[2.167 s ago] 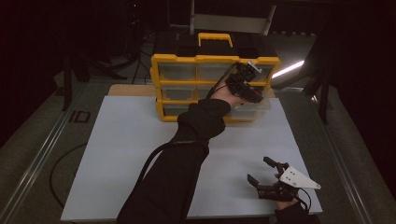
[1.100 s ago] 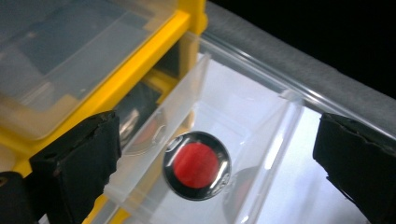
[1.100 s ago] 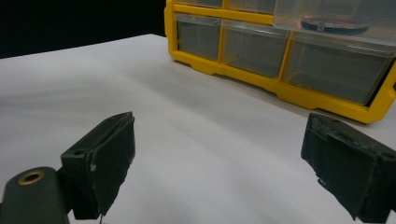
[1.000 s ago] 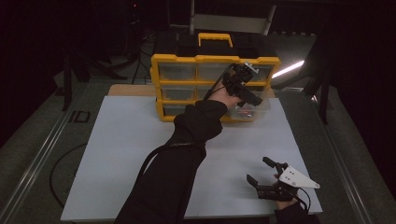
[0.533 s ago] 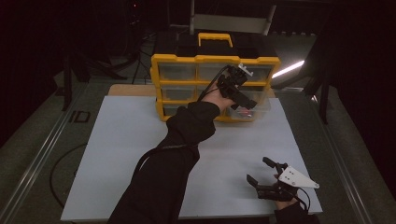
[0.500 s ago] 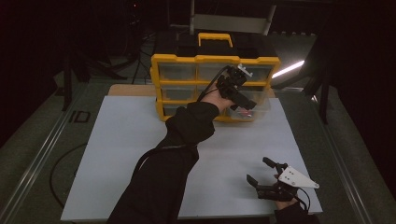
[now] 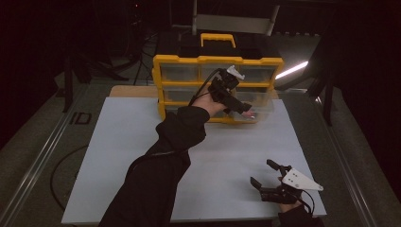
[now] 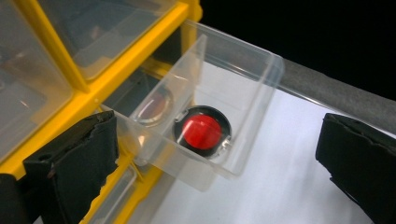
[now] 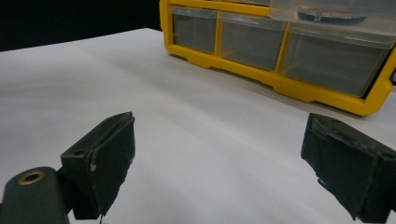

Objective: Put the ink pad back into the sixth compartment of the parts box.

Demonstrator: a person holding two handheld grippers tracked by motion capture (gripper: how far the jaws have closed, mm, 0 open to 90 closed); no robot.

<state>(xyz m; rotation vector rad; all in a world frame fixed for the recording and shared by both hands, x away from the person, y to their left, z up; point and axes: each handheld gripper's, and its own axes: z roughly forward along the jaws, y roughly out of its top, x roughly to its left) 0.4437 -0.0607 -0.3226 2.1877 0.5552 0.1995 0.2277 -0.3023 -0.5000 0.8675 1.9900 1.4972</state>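
Left gripper point(image 8: 212, 154) spread wide before an open drawer point(image 8: 243, 84) with a red-centred disc point(image 8: 202, 132) in it.

Its jaws stand far apart, gripping nothing, one close by the yellow organiser's point(image 7: 208, 61) frame and the other out over the white tabletop point(image 7: 123, 142). The clear plastic drawer sticks out from the organiser's lower right corner, and the black disc with the red middle lies flat on its floor, beside a clear round piece further in. From above, the left gripper point(image 7: 236, 101) hangs just over that drawer, the dark sleeve point(image 7: 179, 127) reaching across the table. The right gripper point(image 7: 265, 179) sits near the table's front right edge, well apart, jaws likewise released and empty.
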